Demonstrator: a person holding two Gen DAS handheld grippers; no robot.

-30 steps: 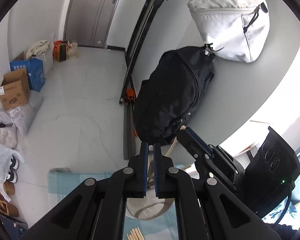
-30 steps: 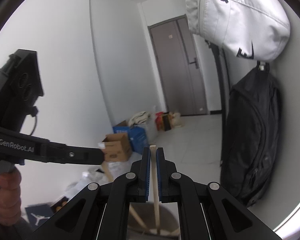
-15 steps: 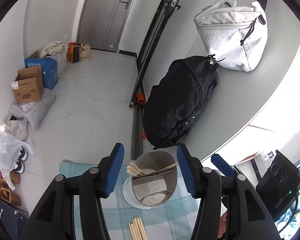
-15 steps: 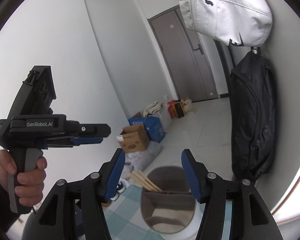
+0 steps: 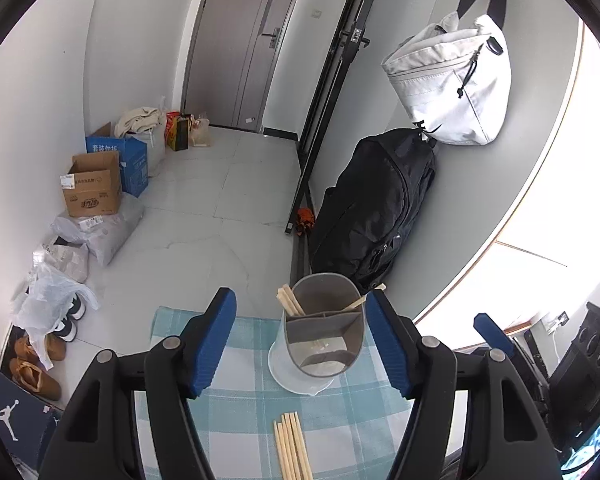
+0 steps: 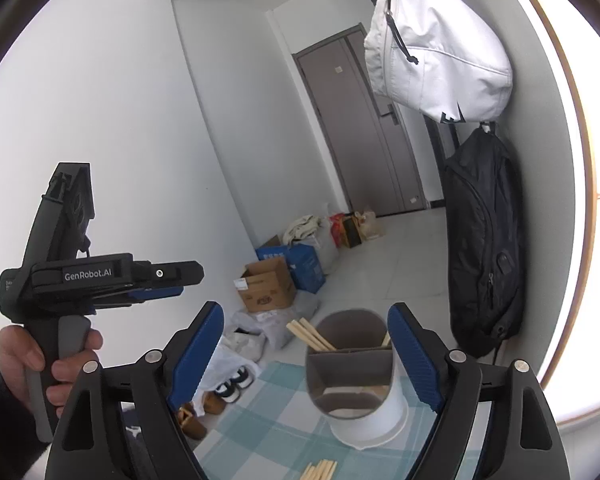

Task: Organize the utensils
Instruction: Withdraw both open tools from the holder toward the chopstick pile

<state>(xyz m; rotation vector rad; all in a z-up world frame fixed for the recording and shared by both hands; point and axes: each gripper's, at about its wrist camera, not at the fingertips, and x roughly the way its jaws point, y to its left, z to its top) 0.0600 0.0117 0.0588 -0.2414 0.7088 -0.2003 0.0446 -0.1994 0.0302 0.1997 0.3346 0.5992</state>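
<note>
A grey divided utensil holder [image 5: 320, 332] on a white base stands on the checked tablecloth [image 5: 236, 404]; it also shows in the right wrist view [image 6: 352, 372]. Wooden chopsticks [image 5: 290, 300] lean in its back compartments, also seen in the right wrist view [image 6: 310, 334]. Several loose chopsticks [image 5: 292, 446] lie on the cloth in front of it. My left gripper [image 5: 302, 342] is open and empty, above and behind the holder. My right gripper [image 6: 304, 364] is open and empty, with the holder between its jaws in view. The left gripper [image 6: 100, 280] shows in the right wrist view, held in a hand.
A black backpack [image 5: 372, 204] and a white bag [image 5: 452, 88] hang on the wall behind the table. Cardboard boxes [image 5: 94, 184], bags and shoes [image 5: 40, 360] sit on the floor to the left. The table's far edge lies just past the holder.
Both grippers were shut on chopsticks above the holder; they opened and pulled back. Those chopsticks now stand in the holder.
</note>
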